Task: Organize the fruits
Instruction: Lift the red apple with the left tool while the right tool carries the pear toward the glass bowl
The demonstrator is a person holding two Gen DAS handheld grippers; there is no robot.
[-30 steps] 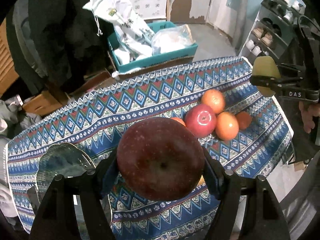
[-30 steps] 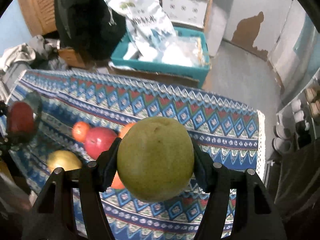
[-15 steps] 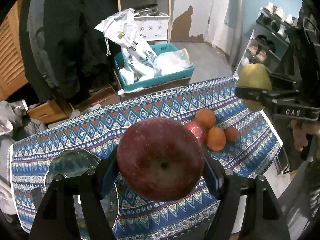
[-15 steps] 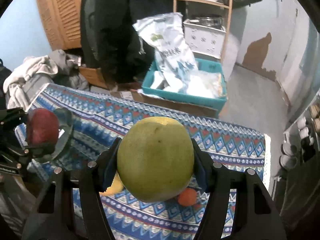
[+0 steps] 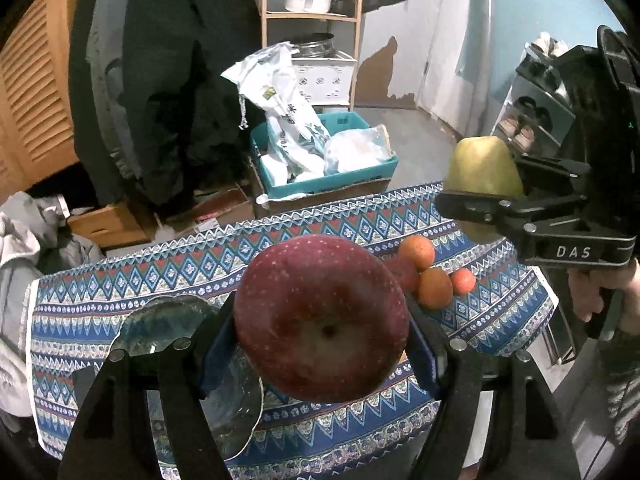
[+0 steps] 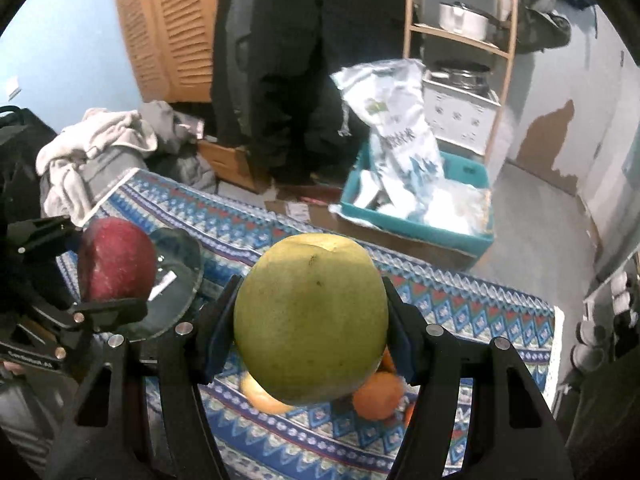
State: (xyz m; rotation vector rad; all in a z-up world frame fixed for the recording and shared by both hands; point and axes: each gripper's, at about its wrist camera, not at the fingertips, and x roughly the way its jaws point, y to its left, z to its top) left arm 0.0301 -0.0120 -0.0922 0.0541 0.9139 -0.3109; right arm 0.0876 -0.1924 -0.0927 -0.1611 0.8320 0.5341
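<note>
My left gripper (image 5: 322,344) is shut on a dark red apple (image 5: 320,316) and holds it high above the patterned tablecloth (image 5: 160,272). My right gripper (image 6: 310,340) is shut on a yellow-green pear (image 6: 310,316), also held high. The pear also shows in the left wrist view (image 5: 482,168), and the apple in the right wrist view (image 6: 116,264). A dark glass plate (image 5: 168,324) lies on the cloth's left part. Several oranges (image 5: 434,286) and a red apple, mostly hidden, lie on the cloth's right part.
Beyond the table stand a teal box (image 5: 324,168) with white bags, a wooden shelf (image 5: 312,20) with pots, dark hanging coats (image 5: 168,80) and a shoe rack (image 5: 536,112) at right. A pile of clothes (image 6: 100,148) lies at left.
Both grippers have risen well above the table with their fruits still held, so the table and the fruit group look smaller and farther below.
</note>
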